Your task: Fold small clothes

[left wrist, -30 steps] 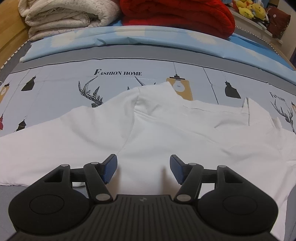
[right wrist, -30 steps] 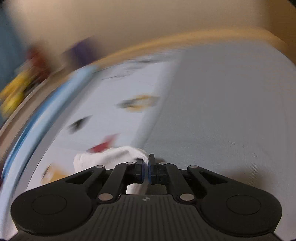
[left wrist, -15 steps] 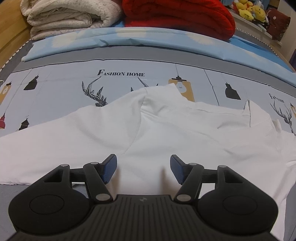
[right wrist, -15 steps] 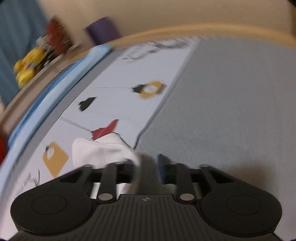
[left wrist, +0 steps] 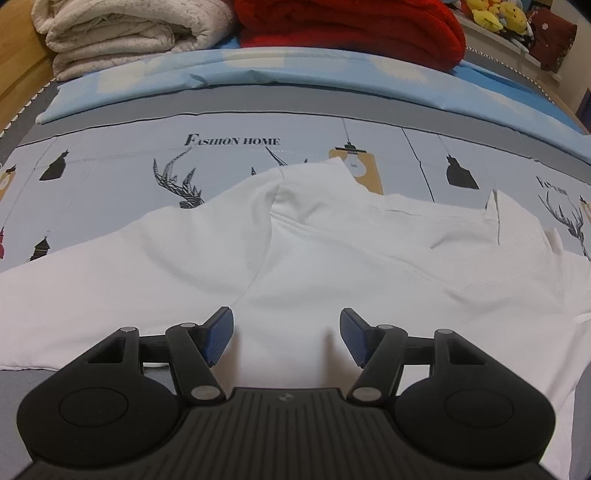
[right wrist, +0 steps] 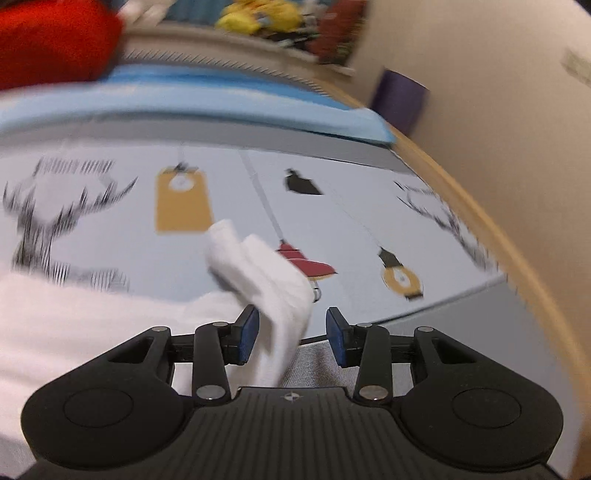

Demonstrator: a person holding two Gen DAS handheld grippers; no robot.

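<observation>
White cotton shirt (left wrist: 295, 258) lies spread across a printed grey-blue bedsheet (left wrist: 110, 155), folded blankets (left wrist: 125, 33) stacked at the bed's far edge. Left gripper (left wrist: 286, 330) hovers agape over it; right gripper (right wrist: 291, 330) is opening, a sleeve (right wrist: 266, 280) loose between its jaws.

Under the black left gripper (left wrist: 286, 334) with its blue pads (left wrist: 220, 334) lies a plain white shirt (left wrist: 332, 258). Beyond it the bedsheet (left wrist: 110, 158) is pale grey-blue, printed with black antlers, black lanterns, mustard bulb tags and "FASHION HOME" lettering, banded in grey and sky blue. Farther off sit a cream folded blanket (left wrist: 122, 33) and a red blanket (left wrist: 354, 29). Far right of the gripper, the plush toys (left wrist: 496, 14) are yellow.
</observation>
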